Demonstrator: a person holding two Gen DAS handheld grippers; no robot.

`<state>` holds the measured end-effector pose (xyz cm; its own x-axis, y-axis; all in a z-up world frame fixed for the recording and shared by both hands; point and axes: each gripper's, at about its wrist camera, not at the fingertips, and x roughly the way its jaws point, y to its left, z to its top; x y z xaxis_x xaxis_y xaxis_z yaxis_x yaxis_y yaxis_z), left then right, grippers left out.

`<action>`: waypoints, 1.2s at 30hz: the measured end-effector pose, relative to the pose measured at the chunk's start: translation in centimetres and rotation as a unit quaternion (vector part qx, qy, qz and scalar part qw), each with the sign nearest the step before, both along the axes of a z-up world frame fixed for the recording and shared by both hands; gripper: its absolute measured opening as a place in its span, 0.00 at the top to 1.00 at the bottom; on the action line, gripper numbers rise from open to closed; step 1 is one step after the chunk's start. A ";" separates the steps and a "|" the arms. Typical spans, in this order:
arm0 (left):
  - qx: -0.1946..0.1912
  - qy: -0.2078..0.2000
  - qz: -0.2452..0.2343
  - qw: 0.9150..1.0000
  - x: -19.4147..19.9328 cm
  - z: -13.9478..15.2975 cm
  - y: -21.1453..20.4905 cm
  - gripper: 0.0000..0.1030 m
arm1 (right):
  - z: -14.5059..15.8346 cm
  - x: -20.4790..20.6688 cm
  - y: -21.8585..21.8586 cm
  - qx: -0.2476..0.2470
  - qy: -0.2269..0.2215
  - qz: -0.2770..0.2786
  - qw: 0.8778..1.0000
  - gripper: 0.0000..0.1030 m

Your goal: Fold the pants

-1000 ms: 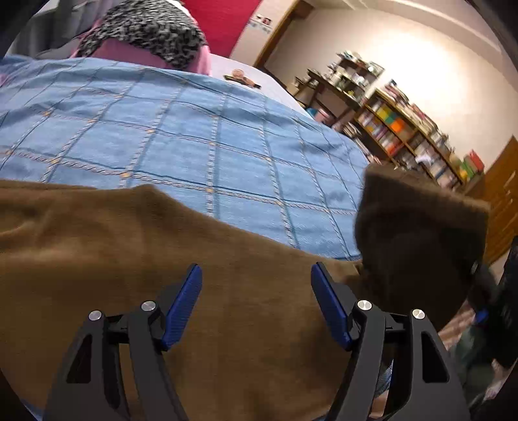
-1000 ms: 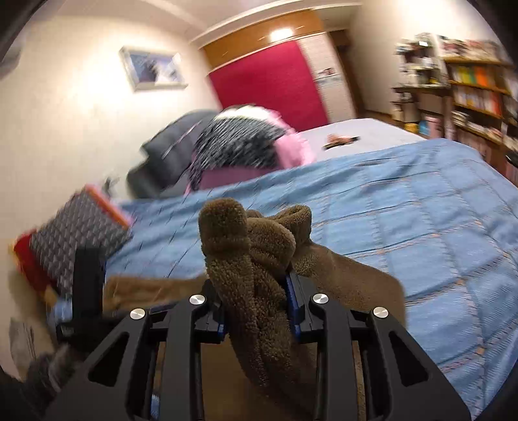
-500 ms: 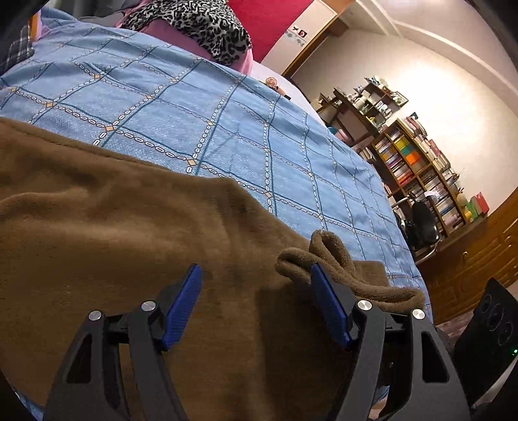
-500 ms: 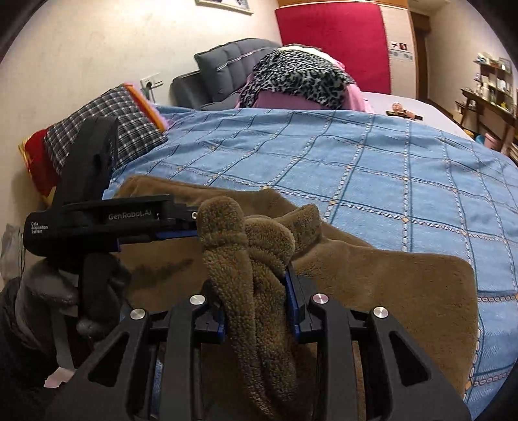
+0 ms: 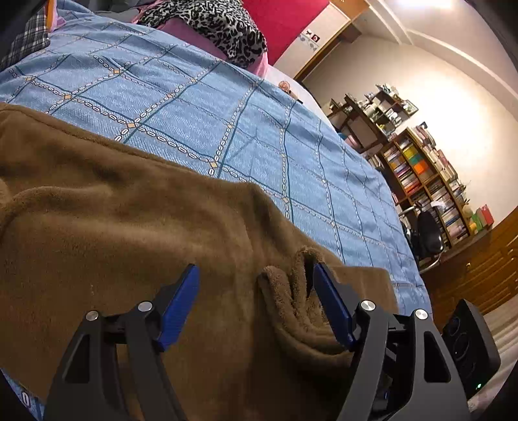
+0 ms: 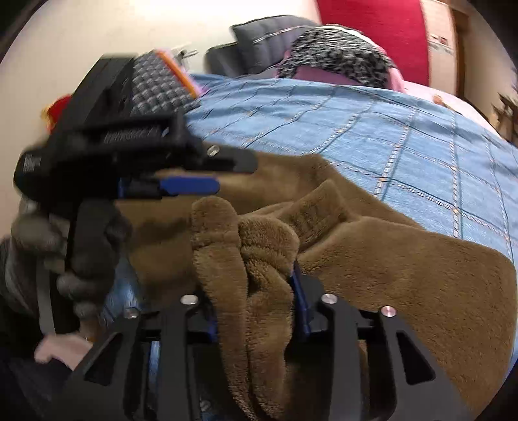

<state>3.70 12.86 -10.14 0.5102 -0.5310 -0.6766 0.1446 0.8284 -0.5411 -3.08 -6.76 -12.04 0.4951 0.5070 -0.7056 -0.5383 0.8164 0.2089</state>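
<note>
A bedroom is shown, with a wide bed (image 5: pixel 291 155) covered by a blue checked bedspread; brown fleece pants (image 5: pixel 113 233) are spread flat along its near edge, and a bunched end of them is seen gathered in a tool; in the right wrist view the right gripper (image 6: pixel 255 291) is seen clamped on a thick wad of that fleece, which bulges up between its jaws and hangs down over them; in the left wrist view the left gripper (image 5: pixel 255 304) is held low over the flat fabric with its blue pads well apart and nothing pinched, a ridge of bunched cloth lying just beside its right-hand pad; the step in hand is judged to be the first fold, with one end of the pants being laid over the rest; the next move is judged to call for the gathered end to be set down squarely and let go, and for the flat layer to be pinned or smoothed by the open tool so that no crease is trapped; around the work, a leopard-print cushion (image 5: pixel 213 22) on pink bedding is seen at the far side of the bed, a plaid pillow (image 6: pixel 158 87) at its head, and crowded bookshelves (image 5: pixel 424 168) with a desk chair (image 5: pixel 429 233) against the far wall; nothing is seen lying on the pants, though the left tool's own body crosses the right view close above the fabric, and a collision between the two tools is judged the main risk.
</note>
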 end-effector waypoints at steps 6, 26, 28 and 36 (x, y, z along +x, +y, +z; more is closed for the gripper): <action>-0.003 0.007 -0.010 1.000 0.0 0.3 -1.0 0.23 | 0.8 -1.0 0.2 0.045 0.013 0.071 0.996 0.43; 0.105 0.035 -0.055 0.992 -2.1 -2.5 -5.4 0.23 | 3.6 -5.5 -10.5 0.036 -0.011 0.015 0.999 0.42; 0.113 0.029 -0.054 0.992 -2.3 -2.6 -5.6 0.23 | 3.7 -6.3 -13.6 0.028 -0.010 -0.037 0.999 0.42; 0.137 0.024 -0.048 0.989 -2.4 -2.8 -6.3 0.23 | 0.9 -11.1 -19.7 -0.033 0.021 -0.131 0.991 0.42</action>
<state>1.32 6.55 -12.91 0.4309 -0.3693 -0.8234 0.2093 0.9285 -0.3068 -14.14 -26.43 -11.09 0.5735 0.3175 -0.7552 -0.2989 0.9394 0.1680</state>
